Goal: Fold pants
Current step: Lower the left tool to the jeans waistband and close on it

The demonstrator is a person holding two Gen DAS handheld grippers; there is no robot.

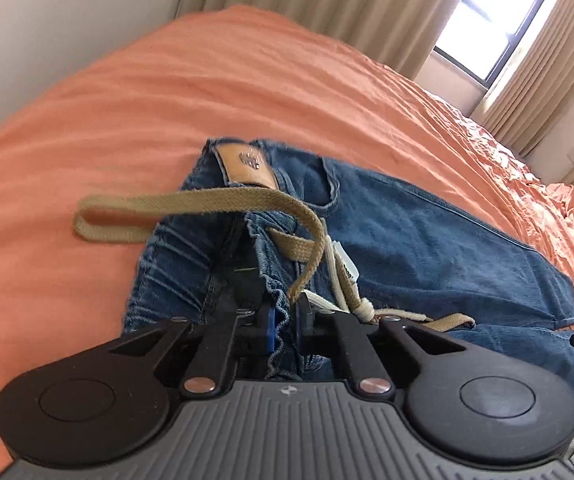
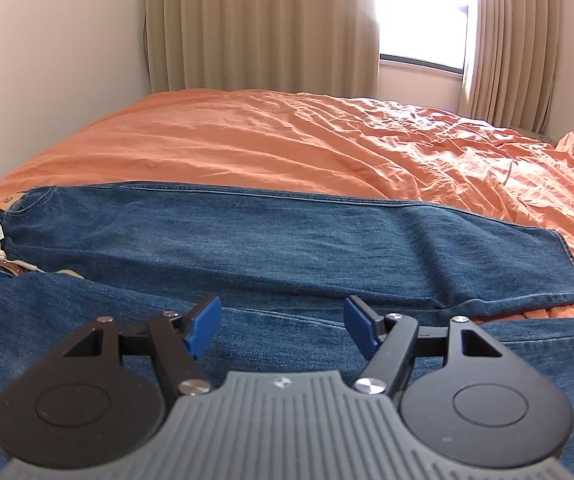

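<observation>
On orange bedsheet (image 2: 287,140): blue jeans (image 2: 247,240) spread flat, legs running rightward. Left gripper (image 1: 286,322) clenched on bunched denim at waistband, beside tan drawstring (image 1: 207,200). Right gripper (image 2: 283,326) spread wide above near leg, grasping nothing.

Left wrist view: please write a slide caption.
Left gripper shut on the jeans waistband, on an orange bed sheet.

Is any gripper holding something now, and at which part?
The left gripper is shut on the jeans, pinching a fold of the waistband. The right gripper holds nothing; its jaws are open.
</observation>
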